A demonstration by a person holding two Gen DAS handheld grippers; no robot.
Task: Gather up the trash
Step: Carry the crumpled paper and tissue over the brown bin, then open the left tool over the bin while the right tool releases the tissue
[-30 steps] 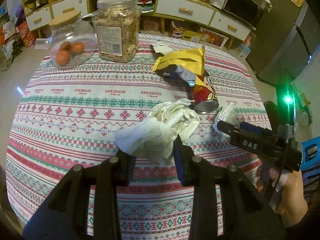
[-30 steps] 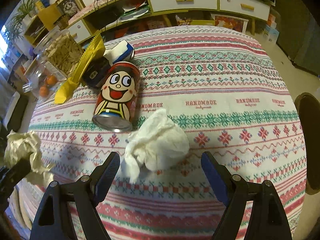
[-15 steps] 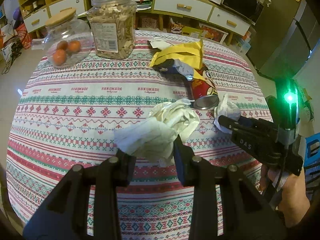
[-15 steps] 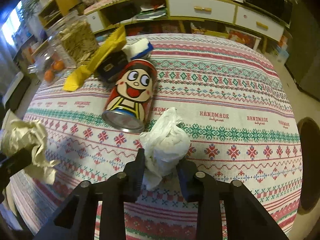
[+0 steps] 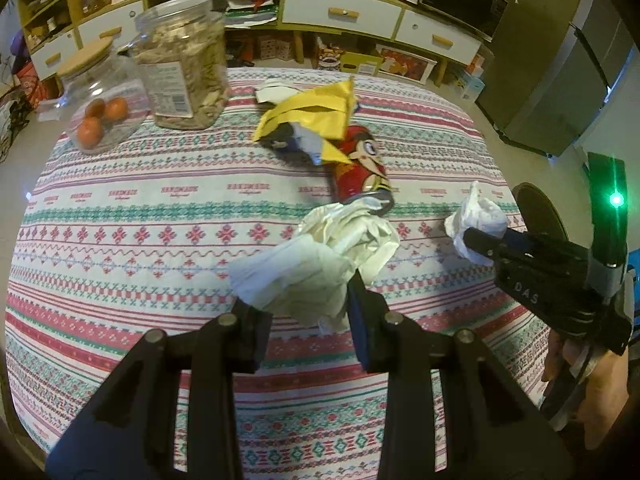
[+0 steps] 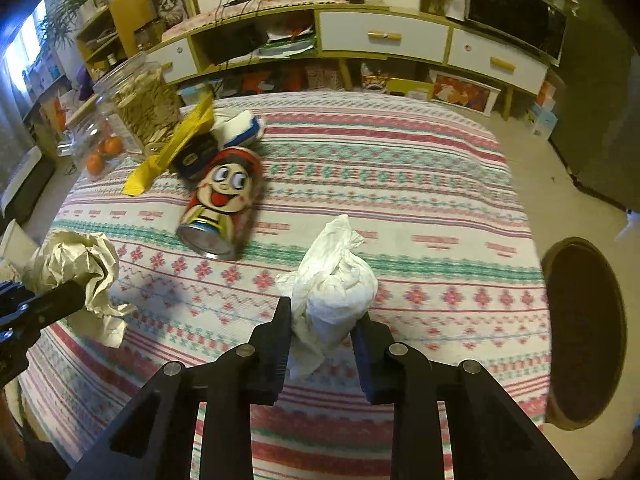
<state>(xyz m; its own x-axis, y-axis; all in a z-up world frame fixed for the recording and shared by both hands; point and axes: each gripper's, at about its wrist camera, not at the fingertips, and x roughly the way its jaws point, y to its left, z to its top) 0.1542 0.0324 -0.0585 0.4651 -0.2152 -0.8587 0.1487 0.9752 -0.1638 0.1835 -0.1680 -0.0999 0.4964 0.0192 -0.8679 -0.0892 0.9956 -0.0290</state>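
Note:
My left gripper is shut on a crumpled beige paper wad, held above the patterned tablecloth; the wad also shows in the right wrist view. My right gripper is shut on a white tissue wad, lifted off the cloth; it shows at the right of the left wrist view. A red cartoon can lies on its side mid-table. A yellow wrapper with dark and white packaging lies behind the can.
A plastic jar of snacks and a glass jar with oranges stand at the table's far left. A dark round stool stands right of the table. A cabinet with drawers runs behind.
My right gripper closed on the white tissue wad and lifted it off the cloth. My left gripper kept its paper wad and rose a little.

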